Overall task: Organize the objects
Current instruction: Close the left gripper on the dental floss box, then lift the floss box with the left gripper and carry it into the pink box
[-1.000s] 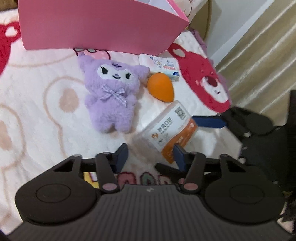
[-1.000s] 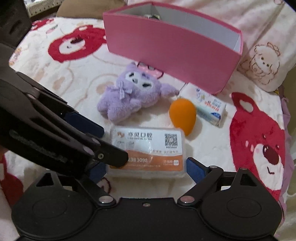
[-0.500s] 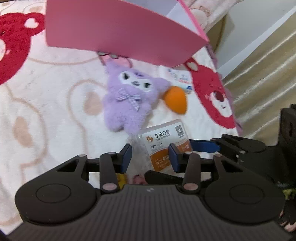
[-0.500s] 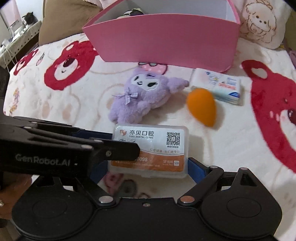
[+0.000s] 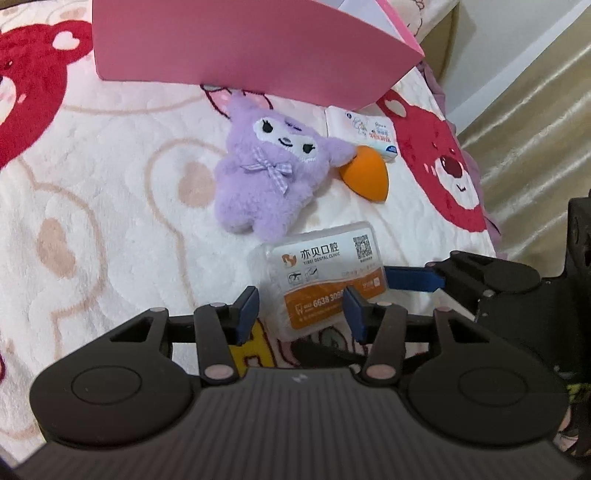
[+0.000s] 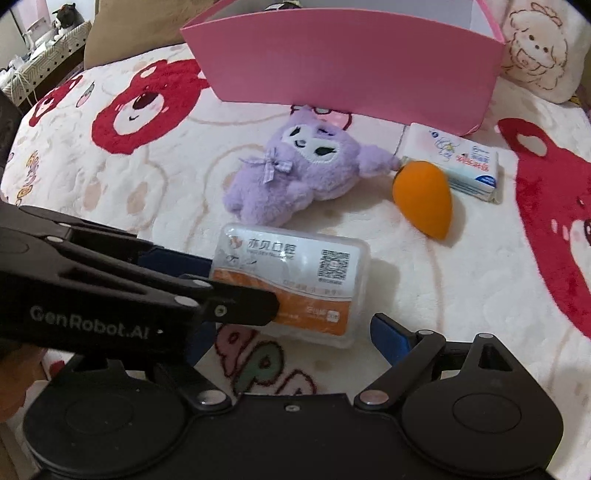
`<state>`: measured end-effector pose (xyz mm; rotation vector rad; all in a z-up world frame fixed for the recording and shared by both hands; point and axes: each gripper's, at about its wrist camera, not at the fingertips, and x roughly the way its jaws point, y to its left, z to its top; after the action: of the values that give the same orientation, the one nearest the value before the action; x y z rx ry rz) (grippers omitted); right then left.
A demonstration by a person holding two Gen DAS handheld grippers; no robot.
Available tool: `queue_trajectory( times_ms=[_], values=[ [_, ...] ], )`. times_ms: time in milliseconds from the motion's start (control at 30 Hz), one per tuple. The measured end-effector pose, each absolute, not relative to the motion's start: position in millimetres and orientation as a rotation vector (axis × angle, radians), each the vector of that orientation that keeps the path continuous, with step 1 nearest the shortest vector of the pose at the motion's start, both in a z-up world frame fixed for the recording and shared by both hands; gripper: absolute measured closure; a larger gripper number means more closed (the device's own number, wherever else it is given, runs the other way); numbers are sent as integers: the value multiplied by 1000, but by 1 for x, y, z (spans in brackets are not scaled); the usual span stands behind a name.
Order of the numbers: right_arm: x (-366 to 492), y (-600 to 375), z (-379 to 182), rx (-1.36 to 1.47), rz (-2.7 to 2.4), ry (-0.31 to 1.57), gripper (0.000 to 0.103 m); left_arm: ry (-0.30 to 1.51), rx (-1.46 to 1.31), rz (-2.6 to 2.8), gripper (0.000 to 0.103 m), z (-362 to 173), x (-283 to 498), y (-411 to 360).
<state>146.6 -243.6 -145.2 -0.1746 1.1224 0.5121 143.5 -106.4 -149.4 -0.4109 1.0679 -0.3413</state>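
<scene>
A clear plastic box with a white and orange label (image 5: 325, 277) (image 6: 295, 280) lies on the bear-print blanket. My left gripper (image 5: 301, 308) is open, its fingers on either side of the box's near end. My right gripper (image 6: 291, 332) is open and wide around the box; its left finger is hidden behind the left gripper's arm (image 6: 129, 288). Behind the box lie a purple plush toy (image 5: 269, 181) (image 6: 303, 166), an orange egg-shaped sponge (image 5: 365, 173) (image 6: 423, 195) and a white tissue pack (image 5: 365, 129) (image 6: 454, 162). A pink storage box (image 5: 240, 40) (image 6: 351, 62) stands at the back.
The blanket (image 5: 92, 221) covers a bed. A curtain (image 5: 535, 103) hangs beyond the bed's right edge. A cream pillow with a lamb print (image 6: 539, 55) lies right of the pink box. A basket with a plush (image 6: 55, 29) stands far left.
Both grippers have moved in on the clear plastic box, which lies in the same place. The left gripper's fingers now flank its near end. Nothing has been picked up.
</scene>
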Motion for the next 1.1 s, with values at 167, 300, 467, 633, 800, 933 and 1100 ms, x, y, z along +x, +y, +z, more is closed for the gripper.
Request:
queue_trajectory(
  times_ms=[167, 300, 467, 633, 800, 933, 1100],
  values=[
    [143, -240, -146, -198, 537, 1095, 10, 1078, -486, -349, 54, -154, 149, -94],
    [145, -247, -145, -152, 528, 1088, 16, 1088, -555, -353, 54, -161, 153, -87],
    [133, -250, -136, -150, 488, 1030, 31, 1093, -643, -328, 54, -165, 154, -80],
    [132, -246, -140, -192, 479, 1031, 31, 1076, -601, -339, 57, -163, 153, -83],
    [133, -243, -143, -212, 470, 1035, 28, 1072, -607, -332, 56, -164, 152, -83],
    [126, -243, -136, -207, 462, 1009, 29, 1061, -581, -339, 57, -158, 147, -85],
    [116, -241, -119, -179, 451, 960, 29, 1036, -520, -369, 56, -138, 139, -86]
  ],
)
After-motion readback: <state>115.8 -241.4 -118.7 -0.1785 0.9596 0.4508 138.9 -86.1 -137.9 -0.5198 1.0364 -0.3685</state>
